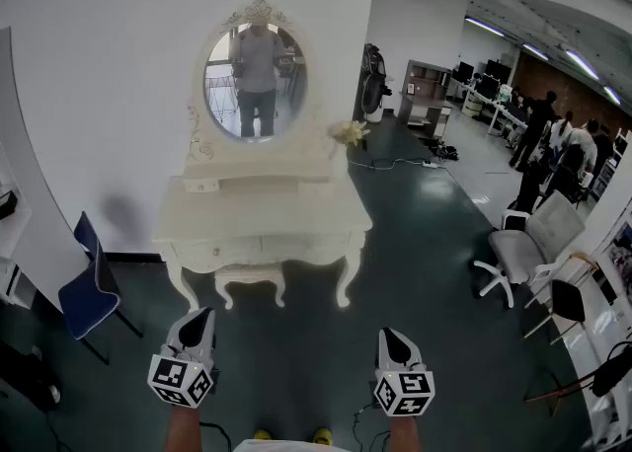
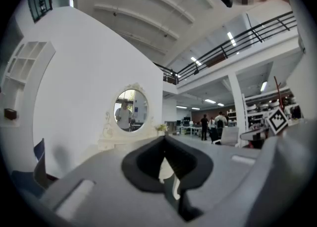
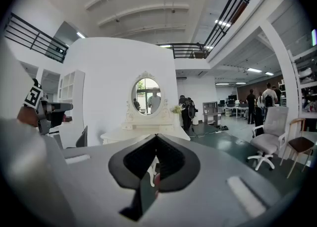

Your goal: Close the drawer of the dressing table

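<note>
The cream dressing table [image 1: 259,211] with an oval mirror [image 1: 255,83] stands against the white wall, well ahead of me. Its drawer front [image 1: 262,246] runs under the top; from here I cannot tell how far out it stands. My left gripper [image 1: 195,328] and right gripper [image 1: 396,344] hang low near my body, far short of the table, both shut and empty. In the left gripper view the left gripper [image 2: 164,138] points at the table [image 2: 113,144]. The right gripper [image 3: 157,136] likewise faces the table [image 3: 143,133].
A small cream stool [image 1: 249,282] sits under the table. A blue chair [image 1: 89,292] stands at the left, a white office chair [image 1: 528,243] at the right. A black fan [image 1: 373,80] and a floor cable [image 1: 405,162] lie beyond. People [image 1: 553,144] stand far right.
</note>
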{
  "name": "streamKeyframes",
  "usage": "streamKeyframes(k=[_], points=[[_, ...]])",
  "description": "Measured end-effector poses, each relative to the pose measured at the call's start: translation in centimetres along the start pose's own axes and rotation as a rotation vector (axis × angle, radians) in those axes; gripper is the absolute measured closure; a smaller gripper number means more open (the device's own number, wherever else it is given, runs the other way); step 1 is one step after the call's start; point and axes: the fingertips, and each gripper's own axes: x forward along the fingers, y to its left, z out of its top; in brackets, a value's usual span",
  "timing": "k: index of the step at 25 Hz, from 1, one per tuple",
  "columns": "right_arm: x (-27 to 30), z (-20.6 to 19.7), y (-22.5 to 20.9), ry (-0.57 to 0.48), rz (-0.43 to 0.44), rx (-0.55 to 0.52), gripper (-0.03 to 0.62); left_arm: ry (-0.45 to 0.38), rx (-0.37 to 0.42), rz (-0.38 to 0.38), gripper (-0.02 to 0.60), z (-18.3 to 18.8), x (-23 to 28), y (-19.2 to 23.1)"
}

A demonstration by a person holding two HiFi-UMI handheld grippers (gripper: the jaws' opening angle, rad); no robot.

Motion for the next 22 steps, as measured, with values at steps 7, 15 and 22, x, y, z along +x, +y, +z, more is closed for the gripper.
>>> streamKeyframes(k=[7, 15, 22], points=[[0.1, 0.0, 0.1, 0.000, 0.009, -0.014, 0.592, -0.006, 0.005, -0.018, 0.582, 0.0, 0.4, -0.9], [0.7, 0.4, 1.3, -0.012, 0.038, -0.027, 0.592, -0.006, 0.006, -0.027, 0.583, 0.0, 0.6, -0.9], [1.1, 0.1, 1.6, -0.015, 0.037, -0.021, 0.592, 0.002, -0.004, -0.025, 0.581, -0.6, 0.5, -0.7]])
